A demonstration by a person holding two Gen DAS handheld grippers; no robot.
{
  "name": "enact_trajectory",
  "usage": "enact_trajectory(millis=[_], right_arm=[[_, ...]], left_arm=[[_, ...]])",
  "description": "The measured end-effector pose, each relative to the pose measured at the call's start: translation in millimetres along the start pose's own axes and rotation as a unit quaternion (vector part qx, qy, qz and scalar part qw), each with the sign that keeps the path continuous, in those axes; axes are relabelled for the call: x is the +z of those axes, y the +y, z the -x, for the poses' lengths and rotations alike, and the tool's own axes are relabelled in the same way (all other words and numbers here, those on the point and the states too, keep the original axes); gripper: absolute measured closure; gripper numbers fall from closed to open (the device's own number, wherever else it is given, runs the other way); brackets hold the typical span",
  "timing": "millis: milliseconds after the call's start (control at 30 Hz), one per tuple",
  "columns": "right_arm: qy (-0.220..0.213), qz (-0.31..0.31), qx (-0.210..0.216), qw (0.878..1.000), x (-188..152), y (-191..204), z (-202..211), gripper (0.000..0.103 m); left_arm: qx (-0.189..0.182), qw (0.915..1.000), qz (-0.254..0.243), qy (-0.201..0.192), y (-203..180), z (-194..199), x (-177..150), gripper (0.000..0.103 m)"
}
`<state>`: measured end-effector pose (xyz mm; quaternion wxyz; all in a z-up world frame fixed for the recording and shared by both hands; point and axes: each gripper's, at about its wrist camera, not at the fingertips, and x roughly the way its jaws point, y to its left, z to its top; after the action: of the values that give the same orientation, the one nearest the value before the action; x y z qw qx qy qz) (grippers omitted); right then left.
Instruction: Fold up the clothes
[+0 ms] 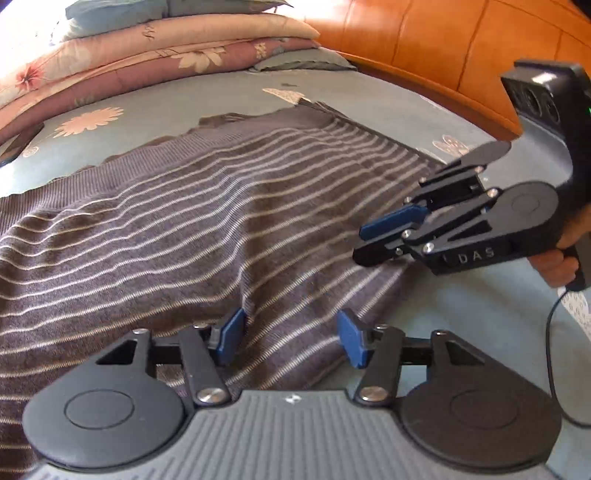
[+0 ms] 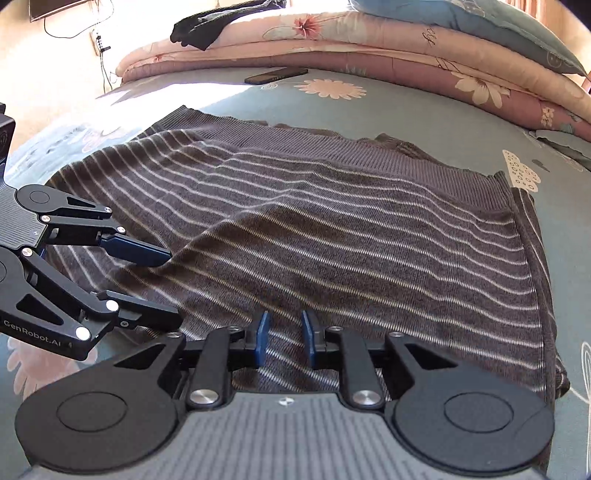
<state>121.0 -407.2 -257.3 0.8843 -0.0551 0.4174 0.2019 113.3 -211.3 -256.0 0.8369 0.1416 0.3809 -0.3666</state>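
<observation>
A brown-grey knit sweater (image 1: 184,221) with thin pale stripes lies spread on the bed, folded, its ribbed hem (image 2: 332,147) on the far side. My left gripper (image 1: 291,341) hovers over the sweater's near edge, blue pads well apart, nothing pinched between them. From the right wrist view the left gripper (image 2: 162,286) comes in at the left, over the sweater's left edge. My right gripper (image 2: 285,339) sits low over the near edge with a narrow gap between its pads, and the cloth lies flat beneath. The right gripper (image 1: 360,243) also shows at the sweater's right edge, held by a hand (image 1: 557,258).
The bed has a grey-blue floral sheet (image 2: 406,110). Folded quilts (image 2: 332,44) and pillows are stacked along the far side, with a black garment (image 2: 207,27) on top. A dark phone (image 2: 276,75) lies beside them. An orange padded headboard (image 1: 443,48) borders the bed.
</observation>
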Motion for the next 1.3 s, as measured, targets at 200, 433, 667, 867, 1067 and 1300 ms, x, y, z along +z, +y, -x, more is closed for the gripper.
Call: enact_trajectory(millis=[200,433,667,867,1067,1300], right_arm=[[0.0,-0.02,0.026,0.999,6,-2,22,0.075],[-0.06,0.002,0.023,0.998,55,25,-14,0.072],[-0.005,0.059,0.014,0.998,31,58,-33,0.057],[0.005,0.037,0.044,0.998,13,46,5,0.055],[-0.012,0.004,0.027,1.0,31,21,19,0.051],[-0.013,-0.023,-0.011,1.0,27,-10,45,0.05]], left_arm=[[-0.001,0.9992,-0.023,-0.033,4,28,8,0.035],[0.121,0.979,0.142,-0.082,108,35,19,0.036],[0.204,0.9627,0.173,-0.042,169,8,-2,0.032],[0.149,0.9662,0.198,-0.071,172,37,14,0.035],[0.119,0.9678,0.218,-0.043,195,9,45,0.035],[0.178,0.9553,0.234,-0.023,214,-10,46,0.037]])
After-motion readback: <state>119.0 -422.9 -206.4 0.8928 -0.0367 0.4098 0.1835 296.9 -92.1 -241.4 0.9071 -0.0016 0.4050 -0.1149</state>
